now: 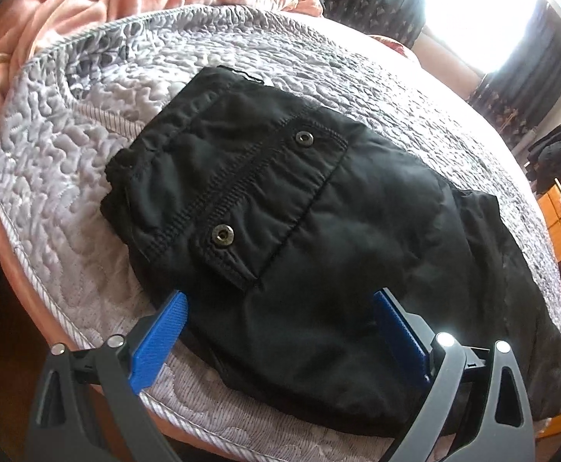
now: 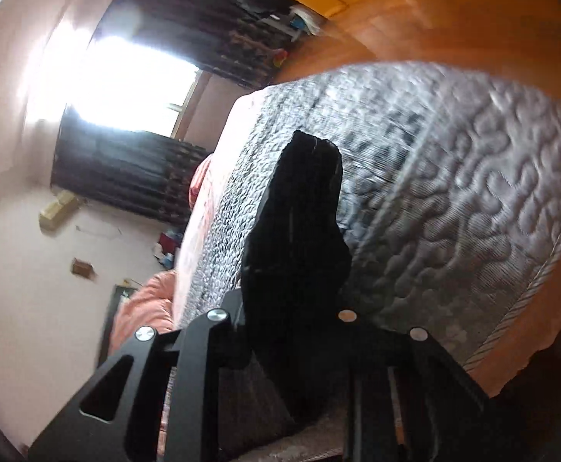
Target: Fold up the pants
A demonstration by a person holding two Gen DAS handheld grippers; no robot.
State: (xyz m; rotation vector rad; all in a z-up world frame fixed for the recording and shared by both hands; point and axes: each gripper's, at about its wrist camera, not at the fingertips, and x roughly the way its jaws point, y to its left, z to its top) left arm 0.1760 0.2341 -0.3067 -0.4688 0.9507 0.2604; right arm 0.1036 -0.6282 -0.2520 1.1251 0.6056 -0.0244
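Black pants (image 1: 280,238) lie bunched in the middle of the frame on a grey quilted mattress (image 1: 68,192). The left gripper (image 1: 280,304) sits over them, blue fingers (image 1: 161,338) wide apart. The right gripper (image 2: 292,308) is pinched on a black pants flap (image 2: 299,223).

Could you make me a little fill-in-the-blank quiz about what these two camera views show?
1. The pants are ____ in color.
2. The pants pocket shows ____ metal snaps.
3. The left gripper has ____ finger pads.
4. The right gripper is shut on a piece of ____ cloth.

Answers: black; two; blue; black
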